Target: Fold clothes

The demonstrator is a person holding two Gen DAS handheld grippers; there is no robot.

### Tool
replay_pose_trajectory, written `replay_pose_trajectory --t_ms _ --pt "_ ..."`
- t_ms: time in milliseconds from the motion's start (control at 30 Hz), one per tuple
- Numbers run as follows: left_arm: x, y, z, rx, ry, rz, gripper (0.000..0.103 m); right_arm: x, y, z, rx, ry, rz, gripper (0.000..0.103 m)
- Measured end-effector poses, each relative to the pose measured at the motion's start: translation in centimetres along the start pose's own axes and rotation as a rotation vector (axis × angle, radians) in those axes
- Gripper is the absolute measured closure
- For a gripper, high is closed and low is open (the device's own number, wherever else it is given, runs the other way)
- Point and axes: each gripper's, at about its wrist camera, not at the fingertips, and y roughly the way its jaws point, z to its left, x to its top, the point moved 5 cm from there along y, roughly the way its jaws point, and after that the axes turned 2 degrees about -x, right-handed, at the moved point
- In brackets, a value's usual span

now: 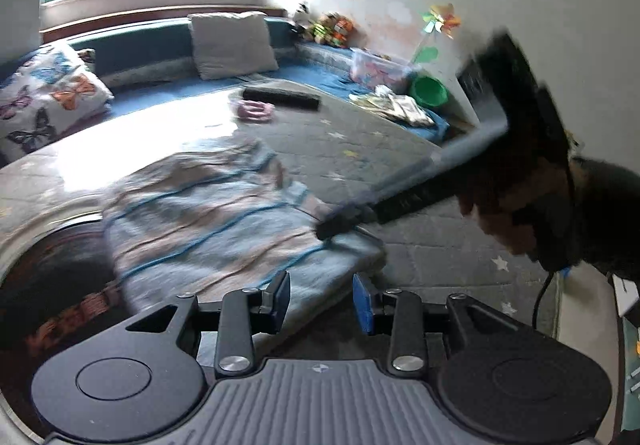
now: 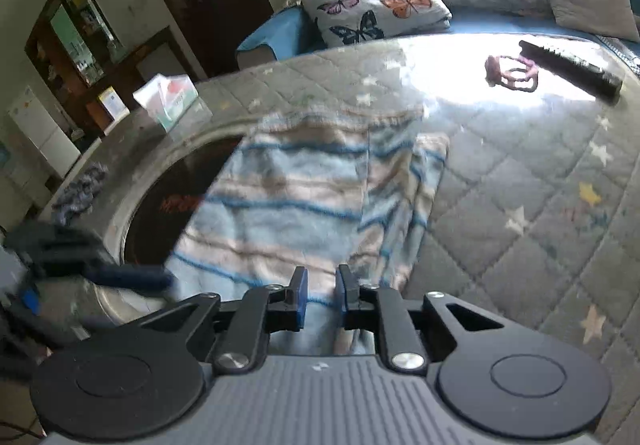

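Observation:
A striped blue, beige and white garment (image 1: 208,213) (image 2: 288,197) lies spread on the grey quilted cover (image 2: 520,185), part of it over a dark round opening. My left gripper (image 1: 322,299) hovers open over the garment's near edge, and its blue pads (image 1: 364,305) touch no cloth. In the right wrist view it shows as a blurred dark shape (image 2: 152,279) at the garment's left corner. My right gripper (image 2: 320,295) has its pads a narrow gap apart with the garment's near edge filling that gap. From the left wrist view its fingertips (image 1: 336,223) sit on the garment's right edge.
A pink item (image 1: 254,109) and a black bar (image 1: 280,97) lie at the cover's far side. A tissue box (image 2: 168,97) stands at the left. Behind are a butterfly pillow (image 2: 376,5), a grey cushion (image 1: 232,45) and a green bucket (image 1: 428,91). The round opening (image 2: 160,205) has a metal rim.

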Motion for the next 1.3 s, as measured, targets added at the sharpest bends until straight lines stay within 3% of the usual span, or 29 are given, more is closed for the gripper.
replay_pose_trajectory --t_ms 133,233,400,567,800,933,1033,1133,1300 --pt "-0.5 -1.6 1.3 0.037 -0.013 -0.016 0.064 -0.4 0.2 0.3 -0.029 -0.013 -0.004 0.086" --pt "-0.7 -2.6 2.1 0.061 -0.020 -0.035 0.064 0.1 -0.7 1.5 -0.039 -0.056 -0.032 0.068" --pt "-0.9 -4.6 2.3 0.052 0.003 -0.118 0.064 0.0 -1.4 3.1 -0.041 -0.110 -0.053 0.054" --pt "-0.9 -7.3 1.1 0.045 0.124 -0.227 0.064 -0.1 -0.8 3.9 -0.031 -0.128 -0.038 0.050" --pt "-0.7 -9.1 0.2 0.065 0.249 -0.282 0.064 -0.4 -0.1 5.4 -0.039 -0.184 -0.030 0.047" --pt "-0.6 -8.7 1.9 0.090 0.166 -0.251 0.064 -0.4 -0.1 6.9 -0.045 -0.246 -0.042 0.047" --pt "-0.3 -7.7 5.0 0.135 -0.003 -0.207 0.064 -0.3 0.0 8.5 -0.032 -0.295 -0.051 0.047" --pt "-0.2 -6.8 7.9 0.114 -0.190 -0.177 0.064 -0.4 0.6 10.6 -0.013 -0.361 -0.054 0.047" --pt "0.0 -5.7 10.5 0.140 -0.317 -0.150 0.064 -1.2 2.1 14.2 0.006 -0.479 -0.044 0.047"
